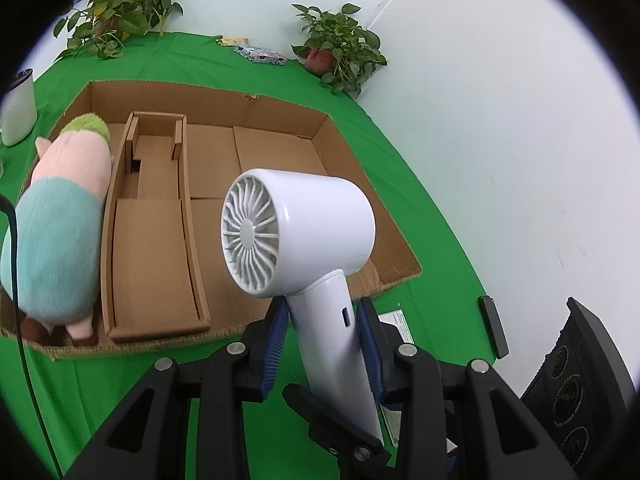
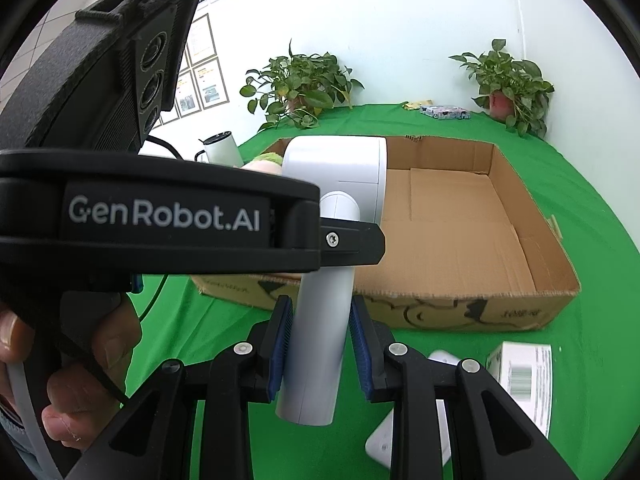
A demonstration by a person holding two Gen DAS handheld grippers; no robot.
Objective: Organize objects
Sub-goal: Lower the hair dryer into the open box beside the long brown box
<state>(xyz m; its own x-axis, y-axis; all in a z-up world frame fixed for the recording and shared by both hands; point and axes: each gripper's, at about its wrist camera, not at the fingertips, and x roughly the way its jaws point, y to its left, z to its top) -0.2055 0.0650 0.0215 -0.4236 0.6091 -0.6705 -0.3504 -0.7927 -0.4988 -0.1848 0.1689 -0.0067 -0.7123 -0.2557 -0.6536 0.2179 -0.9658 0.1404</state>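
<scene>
We've got the white hair dryer (image 1: 298, 236) by its handle, both the left gripper (image 1: 324, 344) and right gripper (image 2: 318, 354) with fingers pinched on it, above the desk (image 1: 420, 184). Looks like we're mid-carry, so next it needs lowering into the cardboard box (image 1: 280, 144) beside the plush pig (image 1: 60, 216).

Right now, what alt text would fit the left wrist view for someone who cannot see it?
A white hair dryer is clamped by its handle in the left gripper, above a green tablecloth. Behind it sits an open cardboard box with a plush pig at its left end.

One hair dryer (image 1: 304, 224), one cardboard box (image 1: 280, 120), two potted plants (image 1: 340, 46).
</scene>
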